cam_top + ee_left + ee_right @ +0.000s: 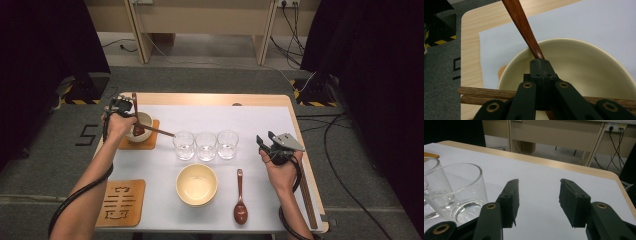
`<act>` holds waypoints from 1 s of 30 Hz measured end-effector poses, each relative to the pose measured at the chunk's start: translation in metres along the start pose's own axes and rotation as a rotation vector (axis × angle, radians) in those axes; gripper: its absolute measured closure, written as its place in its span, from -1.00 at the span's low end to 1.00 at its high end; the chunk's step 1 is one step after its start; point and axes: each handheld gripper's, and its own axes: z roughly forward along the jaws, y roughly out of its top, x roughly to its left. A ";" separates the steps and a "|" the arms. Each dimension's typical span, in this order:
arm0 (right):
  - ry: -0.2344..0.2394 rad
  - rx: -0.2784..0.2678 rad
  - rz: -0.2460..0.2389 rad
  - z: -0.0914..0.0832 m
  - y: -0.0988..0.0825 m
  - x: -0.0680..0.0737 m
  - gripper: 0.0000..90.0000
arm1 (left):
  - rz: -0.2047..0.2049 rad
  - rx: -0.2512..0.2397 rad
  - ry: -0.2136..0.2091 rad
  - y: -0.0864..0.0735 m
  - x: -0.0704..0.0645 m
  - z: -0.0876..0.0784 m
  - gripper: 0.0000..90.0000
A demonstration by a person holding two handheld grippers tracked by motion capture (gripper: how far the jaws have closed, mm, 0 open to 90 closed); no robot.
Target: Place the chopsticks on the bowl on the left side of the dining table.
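My left gripper (129, 111) is at the far left of the table, over a cream bowl (145, 120) that rests on a wooden coaster (150, 142). In the left gripper view its jaws (540, 65) are shut on the handle of a brown wooden spoon (520, 22), whose head sits inside the bowl (584, 50). A pair of wooden chopsticks (486, 93) lies across the bowl's rim. At the right side my right gripper (265, 138) is open with nothing between its jaws (539, 200), just right of a clear glass (456, 192).
Three clear glasses (205, 145) stand in a row at the table's middle. A second cream bowl (197, 184) and a second brown spoon (240, 199) lie near the front. A carved wooden coaster (121, 202) sits front left. Wooden sticks (306, 197) lie along the right edge.
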 end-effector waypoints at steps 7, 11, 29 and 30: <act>0.001 0.000 0.000 0.000 0.000 0.001 0.13 | -0.002 0.011 -0.001 -0.002 -0.001 -0.002 0.98; 0.000 -0.002 0.002 0.000 0.000 0.001 0.13 | -0.013 0.022 0.000 -0.004 0.000 -0.001 0.98; 0.000 0.000 -0.002 0.001 0.000 0.001 0.13 | -0.040 0.037 0.003 -0.009 0.001 -0.001 0.98; 0.001 -0.002 -0.002 0.001 0.000 0.001 0.13 | -0.039 0.039 0.004 -0.009 0.001 -0.002 0.98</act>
